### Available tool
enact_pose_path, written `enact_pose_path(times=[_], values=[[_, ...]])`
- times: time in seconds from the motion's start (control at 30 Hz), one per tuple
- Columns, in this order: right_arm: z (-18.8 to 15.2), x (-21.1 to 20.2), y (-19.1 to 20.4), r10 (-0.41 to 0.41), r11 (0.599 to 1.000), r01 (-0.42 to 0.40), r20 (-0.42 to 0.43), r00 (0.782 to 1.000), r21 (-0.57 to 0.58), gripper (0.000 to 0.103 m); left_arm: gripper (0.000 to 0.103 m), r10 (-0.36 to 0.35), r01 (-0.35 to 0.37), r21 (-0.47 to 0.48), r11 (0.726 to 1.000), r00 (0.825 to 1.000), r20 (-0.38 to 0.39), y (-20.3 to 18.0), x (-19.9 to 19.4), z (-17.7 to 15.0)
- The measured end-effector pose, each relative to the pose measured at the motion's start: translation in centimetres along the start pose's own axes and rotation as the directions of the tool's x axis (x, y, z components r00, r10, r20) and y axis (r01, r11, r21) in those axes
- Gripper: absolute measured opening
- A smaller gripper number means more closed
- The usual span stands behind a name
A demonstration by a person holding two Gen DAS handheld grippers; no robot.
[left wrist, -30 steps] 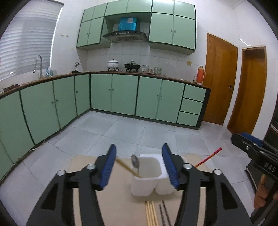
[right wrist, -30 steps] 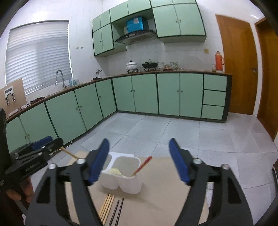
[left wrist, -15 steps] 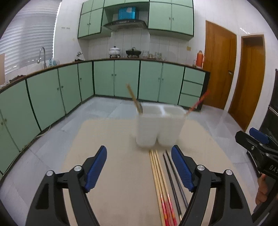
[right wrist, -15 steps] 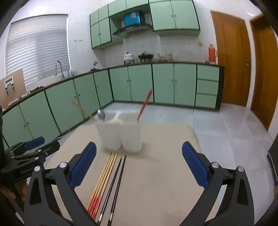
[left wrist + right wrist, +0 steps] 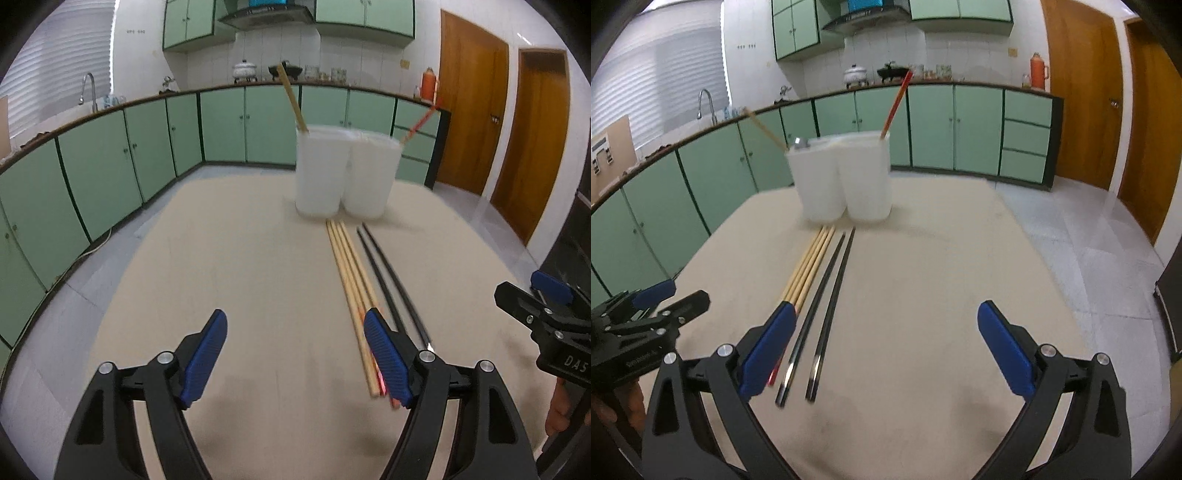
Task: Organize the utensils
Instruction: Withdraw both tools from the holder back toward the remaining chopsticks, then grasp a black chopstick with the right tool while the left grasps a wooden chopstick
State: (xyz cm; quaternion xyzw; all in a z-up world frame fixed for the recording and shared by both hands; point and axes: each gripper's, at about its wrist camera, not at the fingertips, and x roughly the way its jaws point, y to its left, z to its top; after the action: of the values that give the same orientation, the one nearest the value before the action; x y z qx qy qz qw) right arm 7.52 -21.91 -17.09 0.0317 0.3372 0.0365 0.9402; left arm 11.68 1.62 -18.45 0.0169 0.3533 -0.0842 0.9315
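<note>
A white two-compartment holder (image 5: 347, 171) (image 5: 844, 177) stands at the far side of the beige table (image 5: 240, 266) (image 5: 942, 266). A wooden chopstick (image 5: 291, 98) and a spoon (image 5: 800, 143) stick out of its left cup, a red-tipped chopstick (image 5: 895, 105) out of its right cup. Several wooden chopsticks (image 5: 351, 277) (image 5: 810, 264) and two black chopsticks (image 5: 388, 280) (image 5: 831, 291) lie side by side before it. My left gripper (image 5: 295, 354) is open and empty, low over the table. My right gripper (image 5: 886, 354) is open and empty, right of the chopsticks.
Green kitchen cabinets (image 5: 129, 155) run along the left and back walls, with a sink tap (image 5: 88, 86) and pots on the counter. Two wooden doors (image 5: 476, 122) stand at the right. The table edge drops to a tiled floor (image 5: 1089, 240).
Both grippers have dropped low toward the table and drawn back from the holder. The chopsticks on the table now lie between and beside the fingers. Both stay open.
</note>
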Motion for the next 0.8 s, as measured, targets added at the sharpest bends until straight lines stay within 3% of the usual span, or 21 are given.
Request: enact_pose_path(times=[0.17,0.3,0.8], values=[[-1.5,0.6,1.2,0.002,0.999,-0.003,-0.034,0.999,-0.032,0.095,0.075,0.008,-0.008,0.01,1.0,1.0,-0.03,-0.2,0.4,-1.7],[-2.5,1.3,2.1,0.005,0.998,-0.009,-0.063,0.998,-0.059,0.075,0.075,0.015,-0.015,-0.007,1.0,0.999,-0.03,0.2,0.4,-2.2],[-4.4,2.5,4.9,-0.002,0.995,-0.01,-0.121,0.993,-0.103,0.042,0.075,0.025,-0.025,-0.034,0.999,0.999,-0.024,2.0,-0.1,-2.9]])
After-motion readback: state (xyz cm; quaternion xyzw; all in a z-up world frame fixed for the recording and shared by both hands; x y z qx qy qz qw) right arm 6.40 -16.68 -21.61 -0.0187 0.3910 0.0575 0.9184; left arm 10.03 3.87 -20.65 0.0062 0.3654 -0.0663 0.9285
